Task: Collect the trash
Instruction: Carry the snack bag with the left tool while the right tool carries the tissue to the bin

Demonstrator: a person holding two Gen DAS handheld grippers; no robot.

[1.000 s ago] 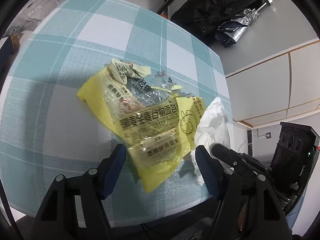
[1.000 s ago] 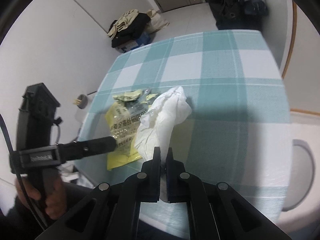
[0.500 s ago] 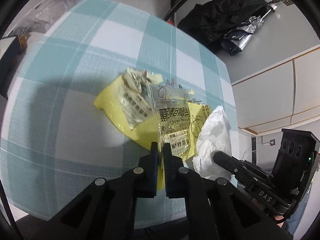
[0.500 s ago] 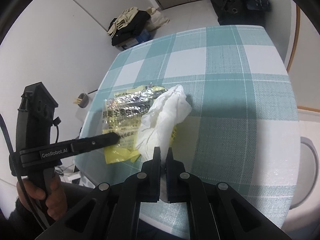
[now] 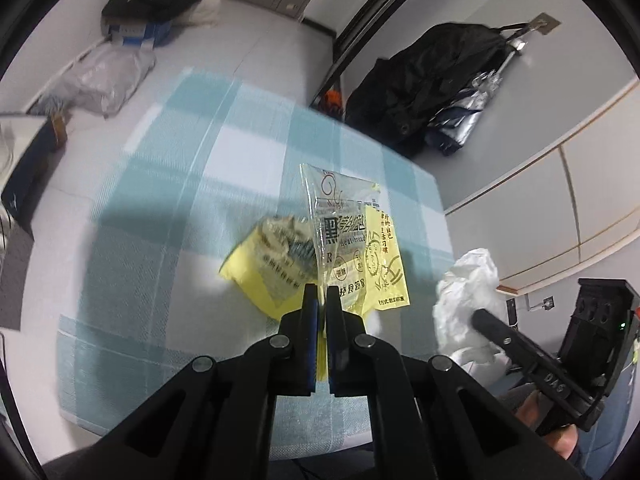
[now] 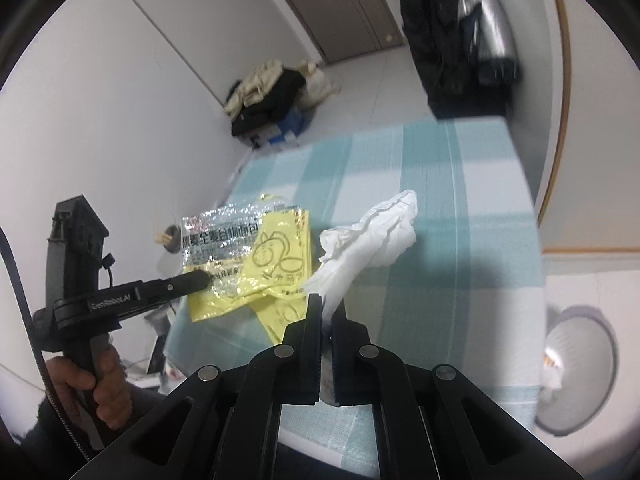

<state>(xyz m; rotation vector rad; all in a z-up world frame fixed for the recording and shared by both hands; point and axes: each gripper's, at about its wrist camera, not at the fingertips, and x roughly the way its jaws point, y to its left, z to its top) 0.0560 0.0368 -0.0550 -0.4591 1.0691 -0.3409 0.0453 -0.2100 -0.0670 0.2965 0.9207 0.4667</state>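
Note:
My left gripper (image 5: 322,294) is shut on the near edge of a yellow and clear bread wrapper (image 5: 344,252), which hangs lifted above the teal checked tablecloth (image 5: 168,240). In the right wrist view the same wrapper (image 6: 248,256) is held by the left gripper (image 6: 200,278) at the left. My right gripper (image 6: 327,304) is shut on a crumpled white tissue (image 6: 372,236), also raised off the cloth. The tissue (image 5: 468,296) shows at the right of the left wrist view, with the right gripper (image 5: 480,316) on it.
A pile of clothes on a blue box (image 6: 272,100) sits on the floor beyond the table. A black bag and a silver folded item (image 5: 436,88) hang on the wall past the far edge. A round white bin (image 6: 576,364) stands at the table's right.
The left jaws closed on the wrapper's near edge. Both grippers then rose, lifting wrapper and tissue off the cloth; the table looks smaller and farther.

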